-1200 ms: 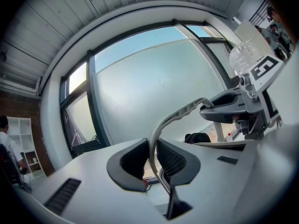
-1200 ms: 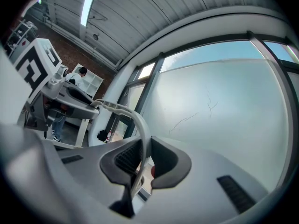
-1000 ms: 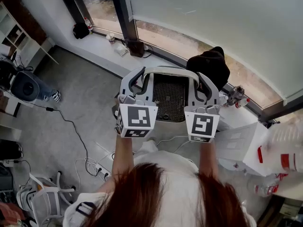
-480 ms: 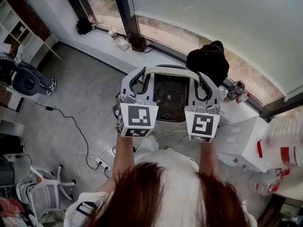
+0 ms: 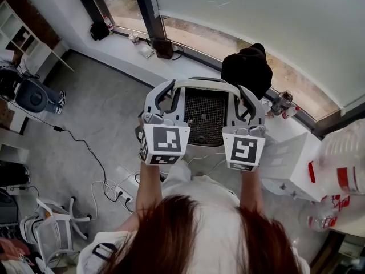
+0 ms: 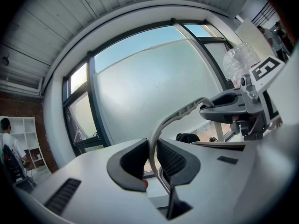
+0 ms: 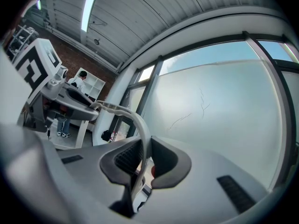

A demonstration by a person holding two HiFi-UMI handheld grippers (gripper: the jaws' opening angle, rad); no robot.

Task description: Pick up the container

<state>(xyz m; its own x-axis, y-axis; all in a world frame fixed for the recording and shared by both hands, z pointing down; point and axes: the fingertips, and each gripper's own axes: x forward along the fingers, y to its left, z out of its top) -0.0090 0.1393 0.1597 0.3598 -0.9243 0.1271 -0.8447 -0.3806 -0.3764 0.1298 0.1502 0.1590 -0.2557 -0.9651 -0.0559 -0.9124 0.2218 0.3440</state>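
A white container [image 5: 205, 116] with a dark mesh bottom and an arched handle [image 5: 197, 84] hangs in the air in front of me, above the floor. My left gripper [image 5: 165, 96] is shut on its left rim and my right gripper [image 5: 246, 101] on its right rim. In the left gripper view the ribbed pads [image 6: 173, 160] pinch the thin pale handle strip [image 6: 182, 112], with the other gripper [image 6: 243, 108] across from it. In the right gripper view the right gripper [image 7: 145, 160] clamps the same strip [image 7: 126, 111].
A black bag [image 5: 246, 67] and bottles [image 5: 282, 104] sit on the window sill [image 5: 125, 53]. A white box [image 5: 291, 167] stands at the right. Cables [image 5: 97, 170] and a white chair [image 5: 51, 241] are on the floor at the left. A person [image 7: 79, 80] stands by shelves.
Both grippers and the container have travelled together with the grip unchanged. The sill, the black bag and the floor behind them have slid slightly up in the head view.
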